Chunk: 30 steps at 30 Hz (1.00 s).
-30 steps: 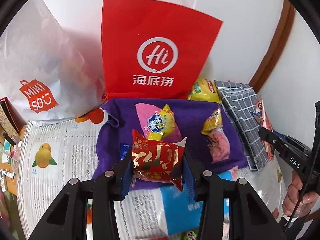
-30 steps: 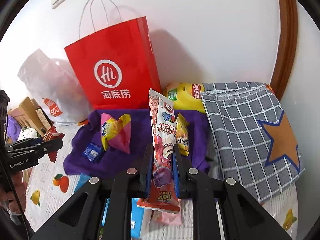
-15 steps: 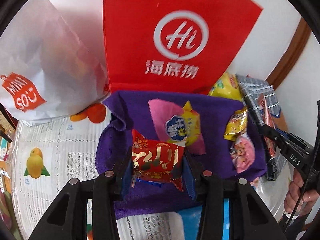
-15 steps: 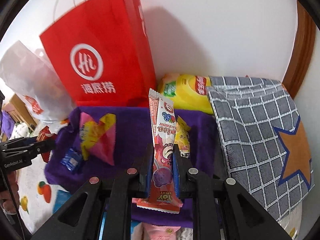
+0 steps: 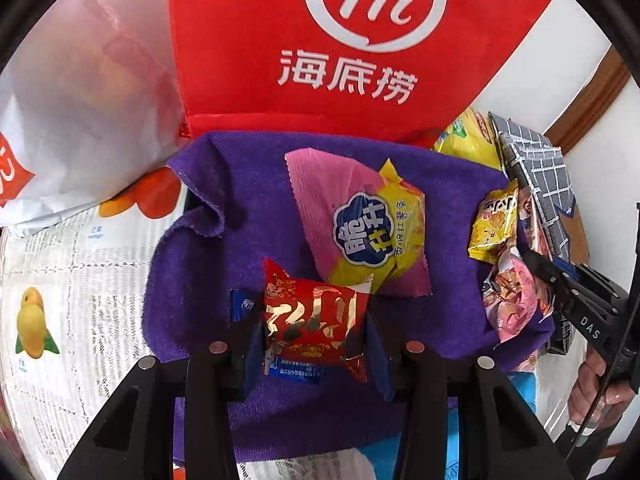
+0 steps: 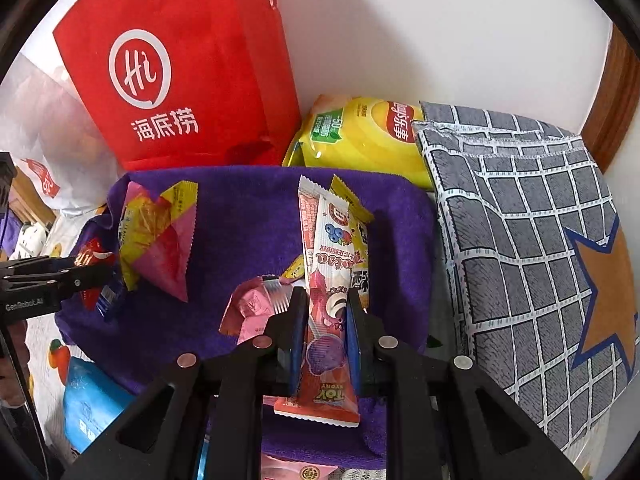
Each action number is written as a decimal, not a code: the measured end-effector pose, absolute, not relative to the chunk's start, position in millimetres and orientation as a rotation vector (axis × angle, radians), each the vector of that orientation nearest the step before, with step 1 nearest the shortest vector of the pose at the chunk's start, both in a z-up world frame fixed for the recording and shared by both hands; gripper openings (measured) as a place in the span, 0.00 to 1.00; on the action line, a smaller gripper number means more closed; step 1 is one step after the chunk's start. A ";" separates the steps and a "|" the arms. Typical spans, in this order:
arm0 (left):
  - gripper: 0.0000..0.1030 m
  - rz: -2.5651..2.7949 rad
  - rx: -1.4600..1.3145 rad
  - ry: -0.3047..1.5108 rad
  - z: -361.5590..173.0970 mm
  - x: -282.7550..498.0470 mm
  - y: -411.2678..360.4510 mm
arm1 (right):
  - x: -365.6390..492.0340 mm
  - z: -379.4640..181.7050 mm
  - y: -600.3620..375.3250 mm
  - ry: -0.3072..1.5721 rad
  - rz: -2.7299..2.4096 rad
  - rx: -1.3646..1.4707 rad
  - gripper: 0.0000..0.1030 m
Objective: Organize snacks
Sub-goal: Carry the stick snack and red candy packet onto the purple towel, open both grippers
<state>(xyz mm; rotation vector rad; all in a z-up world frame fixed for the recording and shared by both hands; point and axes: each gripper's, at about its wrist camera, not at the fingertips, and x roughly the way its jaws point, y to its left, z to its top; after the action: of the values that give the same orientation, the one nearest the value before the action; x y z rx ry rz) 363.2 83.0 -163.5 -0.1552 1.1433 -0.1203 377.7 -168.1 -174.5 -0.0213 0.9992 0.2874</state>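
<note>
My left gripper (image 5: 316, 330) is shut on a red snack packet with gold lettering (image 5: 314, 320), held low over the near left part of a purple towel (image 5: 256, 184). A small blue packet (image 5: 242, 304) lies just under it. My right gripper (image 6: 326, 320) is shut on a long pink-and-white candy stick pack (image 6: 326, 280), held over the right side of the purple towel (image 6: 248, 216). On the towel lie a pink-and-yellow packet (image 5: 360, 224), a small yellow packet (image 5: 494, 224) and a pink packet (image 5: 510, 300). The right gripper shows at the right edge of the left wrist view (image 5: 536, 260).
A red paper bag (image 6: 180, 64) stands behind the towel against the white wall. A white plastic bag (image 5: 68, 112) sits to its left, a yellow chip bag (image 6: 360, 136) to its right. A grey checked cloth with an orange star (image 6: 520, 232) lies right of the towel. A blue pack (image 6: 92, 400) lies in front.
Both grippers have come down and forward over the purple towel, each keeping its packet. The red bag and the snacks on the towel now look larger and closer.
</note>
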 end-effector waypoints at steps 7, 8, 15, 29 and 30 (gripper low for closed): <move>0.42 -0.124 -0.138 1.156 -168.1 366.7 75.8 | 379.4 -175.4 -170.5 1.004 0.291 -0.021 0.20; 0.42 -0.124 -0.136 1.156 -168.0 366.7 76.0 | 379.1 -175.1 -170.1 1.003 0.290 -0.023 0.20; 0.44 -0.125 -0.143 1.157 -167.7 367.0 76.3 | 372.8 -169.1 -168.2 0.995 0.299 -0.026 0.30; 0.60 -0.103 -0.157 1.075 -127.9 340.4 91.1 | 338.6 -130.9 -167.8 0.890 0.282 -0.014 0.47; 0.60 -0.099 -0.156 1.069 -125.2 336.5 92.1 | 332.9 -127.5 -168.8 0.885 0.278 -0.008 0.47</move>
<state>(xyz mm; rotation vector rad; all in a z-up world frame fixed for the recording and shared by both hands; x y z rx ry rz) 336.5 92.1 -125.2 -0.1564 1.0690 -0.0992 332.9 -168.8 -127.5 -0.0082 0.8848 0.2776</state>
